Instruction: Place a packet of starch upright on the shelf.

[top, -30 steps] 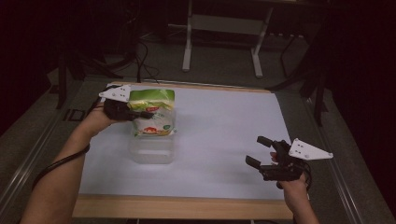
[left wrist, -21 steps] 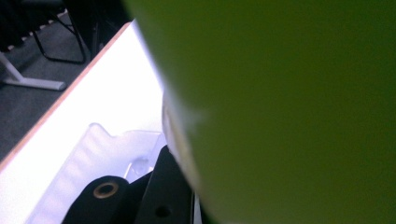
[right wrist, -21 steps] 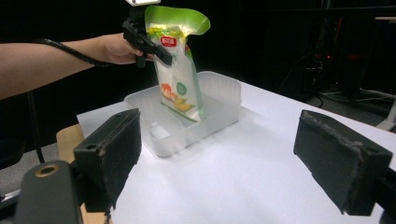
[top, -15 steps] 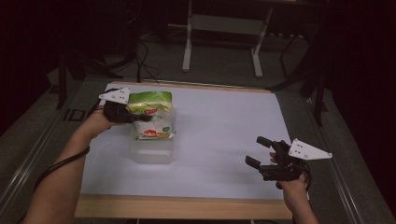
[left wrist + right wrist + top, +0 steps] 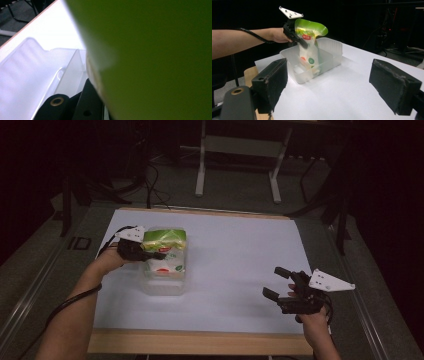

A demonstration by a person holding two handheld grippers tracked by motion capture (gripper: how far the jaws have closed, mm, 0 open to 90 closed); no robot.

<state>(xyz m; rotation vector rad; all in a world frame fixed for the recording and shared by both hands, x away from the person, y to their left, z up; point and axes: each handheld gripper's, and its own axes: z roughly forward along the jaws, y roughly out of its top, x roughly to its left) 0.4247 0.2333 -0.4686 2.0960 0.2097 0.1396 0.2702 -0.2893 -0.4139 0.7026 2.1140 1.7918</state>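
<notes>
A green-and-white pouch [image 5: 165,251] hangs upright with its lower end inside a clear plastic container [image 5: 161,287] at the table's left. My left gripper [image 5: 158,254] is shut on the pouch's upper part. In the right gripper view, the pouch [image 5: 310,50] reaches down into the container [image 5: 329,53], with the left gripper [image 5: 298,37] clamped just under its green top. In the left gripper view, the green pouch [image 5: 155,57] is close up beside one black jaw, with the container wall [image 5: 71,72] below. My right gripper [image 5: 278,284] rests open and empty near the front right.
White table surface [image 5: 240,255] spreads between the container and the right gripper. A wooden front edge [image 5: 200,342] runs along the near side. A metal stand [image 5: 237,150] and cables lie on the dark floor beyond the table.
My left gripper has lowered the pouch a little, deeper into the container. The right gripper has stayed where it was.
</notes>
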